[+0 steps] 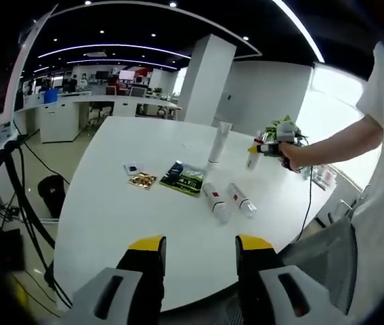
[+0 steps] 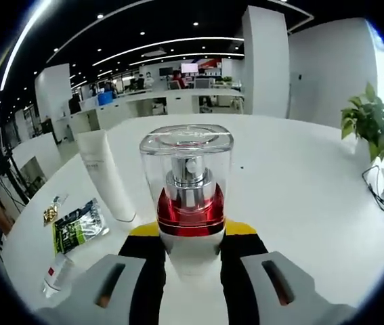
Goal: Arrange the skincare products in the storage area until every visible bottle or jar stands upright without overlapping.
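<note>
In the left gripper view, a broad bare stretch of the white table (image 1: 110, 223) is left open ahead of the jaws, toward 12 o'clock. Beyond it, passage is blocked by two bottles lying flat (image 1: 229, 201) at 1 o'clock, the green sachet (image 1: 183, 179) and the gold packet (image 1: 141, 180) at 11 o'clock, and the upright white tube (image 1: 219, 143) behind them. In the right gripper view, the way straight ahead is closed by the pump bottle (image 2: 187, 196) between the jaws; the tabletop toward 2 o'clock is left open as far as the potted plant (image 2: 370, 120).
</note>
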Demonstrator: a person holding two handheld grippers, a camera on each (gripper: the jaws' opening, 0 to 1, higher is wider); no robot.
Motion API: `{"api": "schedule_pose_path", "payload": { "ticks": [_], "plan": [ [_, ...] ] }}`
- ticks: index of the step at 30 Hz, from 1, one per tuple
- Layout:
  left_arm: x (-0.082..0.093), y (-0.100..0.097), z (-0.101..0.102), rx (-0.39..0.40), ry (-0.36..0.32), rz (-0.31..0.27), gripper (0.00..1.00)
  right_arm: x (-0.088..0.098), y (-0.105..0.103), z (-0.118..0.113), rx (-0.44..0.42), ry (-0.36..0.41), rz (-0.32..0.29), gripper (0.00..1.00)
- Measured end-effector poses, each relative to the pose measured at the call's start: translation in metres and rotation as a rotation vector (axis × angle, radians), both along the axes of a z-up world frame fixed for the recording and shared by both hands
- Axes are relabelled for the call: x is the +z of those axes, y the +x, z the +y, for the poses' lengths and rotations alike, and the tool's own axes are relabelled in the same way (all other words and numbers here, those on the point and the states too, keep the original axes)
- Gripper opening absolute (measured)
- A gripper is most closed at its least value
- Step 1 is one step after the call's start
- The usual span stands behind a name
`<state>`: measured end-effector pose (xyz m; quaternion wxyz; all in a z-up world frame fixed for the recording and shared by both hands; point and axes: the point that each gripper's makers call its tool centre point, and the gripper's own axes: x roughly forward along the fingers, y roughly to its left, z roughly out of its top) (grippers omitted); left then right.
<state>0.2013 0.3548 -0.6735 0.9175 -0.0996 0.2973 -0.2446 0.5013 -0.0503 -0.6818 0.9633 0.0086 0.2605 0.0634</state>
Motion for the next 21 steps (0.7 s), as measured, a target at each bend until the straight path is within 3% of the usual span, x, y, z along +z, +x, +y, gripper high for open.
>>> {"api": "schedule_pose_path", "payload": {
  "ticks": [17,21],
  "plan": [
    [-0.003,0.001,0.001,0.013,0.008,0.012,0.43,-0.007,0.04,-0.005,0.004,0.031,-0.009,0.28],
    [-0.004,0.001,0.002,0.02,0.014,0.017,0.43,-0.01,0.043,0.005,0.027,0.036,-0.017,0.28]
  ]
}}
